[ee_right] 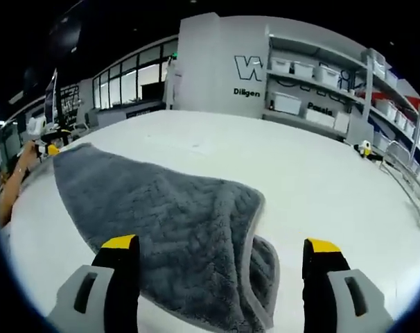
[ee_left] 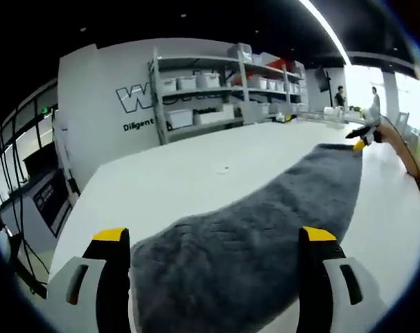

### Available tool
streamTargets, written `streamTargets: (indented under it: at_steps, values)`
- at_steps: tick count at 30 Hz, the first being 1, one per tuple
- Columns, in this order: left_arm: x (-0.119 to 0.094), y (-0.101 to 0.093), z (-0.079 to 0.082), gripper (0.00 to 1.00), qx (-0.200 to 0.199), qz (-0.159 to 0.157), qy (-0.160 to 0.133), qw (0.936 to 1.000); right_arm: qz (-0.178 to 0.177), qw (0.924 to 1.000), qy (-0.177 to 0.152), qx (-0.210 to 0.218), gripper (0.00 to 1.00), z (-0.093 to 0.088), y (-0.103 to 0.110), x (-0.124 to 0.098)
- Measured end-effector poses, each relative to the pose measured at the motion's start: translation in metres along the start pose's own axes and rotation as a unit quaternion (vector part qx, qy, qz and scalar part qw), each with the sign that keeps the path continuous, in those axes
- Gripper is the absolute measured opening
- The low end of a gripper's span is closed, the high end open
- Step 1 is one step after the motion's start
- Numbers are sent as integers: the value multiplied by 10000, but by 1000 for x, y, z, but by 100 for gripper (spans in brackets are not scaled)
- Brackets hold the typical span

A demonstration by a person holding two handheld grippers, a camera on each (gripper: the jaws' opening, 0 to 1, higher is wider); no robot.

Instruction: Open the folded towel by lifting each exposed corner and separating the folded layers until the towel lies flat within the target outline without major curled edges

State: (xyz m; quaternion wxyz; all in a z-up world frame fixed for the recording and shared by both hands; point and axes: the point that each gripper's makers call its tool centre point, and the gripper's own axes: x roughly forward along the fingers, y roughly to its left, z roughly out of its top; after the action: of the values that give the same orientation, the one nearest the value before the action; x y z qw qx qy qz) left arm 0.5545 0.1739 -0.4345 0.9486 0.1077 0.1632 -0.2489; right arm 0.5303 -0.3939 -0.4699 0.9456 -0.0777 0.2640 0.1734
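While you've got both grippers held low over the white table [ee_left: 196, 173], the grey towel [ee_left: 258, 229] is stretched out long between them, so each camera looks down its length toward the other hand.

Your left gripper [ee_left: 217, 243] has its yellow-tipped jaws spread wide, nothing pinched. The near end of the towel runs right up between them, closer to the left jaw and leaving a bit of bare table by the right one. Straight ahead the strip narrows off to the far right, where your right gripper [ee_left: 366, 135] sits at the towel's far corner. Can't tell from here if it's actually touching the fabric. Shelving with white bins [ee_left: 217, 87] stands beyond the table's far edge.

Your right gripper [ee_right: 220, 250] is spread wide too, not gripping anything. The towel [ee_right: 161, 215] lies between its jaws, and this end is still doubled over: a top layer with a curved edge lies over a lower layer that pokes out toward the right jaw. Bare table [ee_right: 321, 180] sits beyond that. At the far left end, your left gripper [ee_right: 47, 149] is at the towel's corner with your forearm [ee_right: 12, 180] behind it.
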Motion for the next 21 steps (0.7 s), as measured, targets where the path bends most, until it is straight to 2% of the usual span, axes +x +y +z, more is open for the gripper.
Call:
streamTargets:
  at_steps: [6, 10, 17, 21]
  values:
    - [0, 5, -2, 99, -27, 12, 51, 10000, -3, 10000, -73, 43, 99, 3, -4, -2]
    - [3, 6, -8, 99, -31, -28, 178, 9998, 45, 9995, -311, 80, 99, 12, -7, -3]
    - [2, 4, -7, 99, -17, -49, 186, 9998, -13, 9990, -434, 88, 98, 20, -12, -1]
    - [1, 4, -7, 99, -10, -66, 202, 9998, -15, 9968, -789, 156, 96, 38, -15, -8]
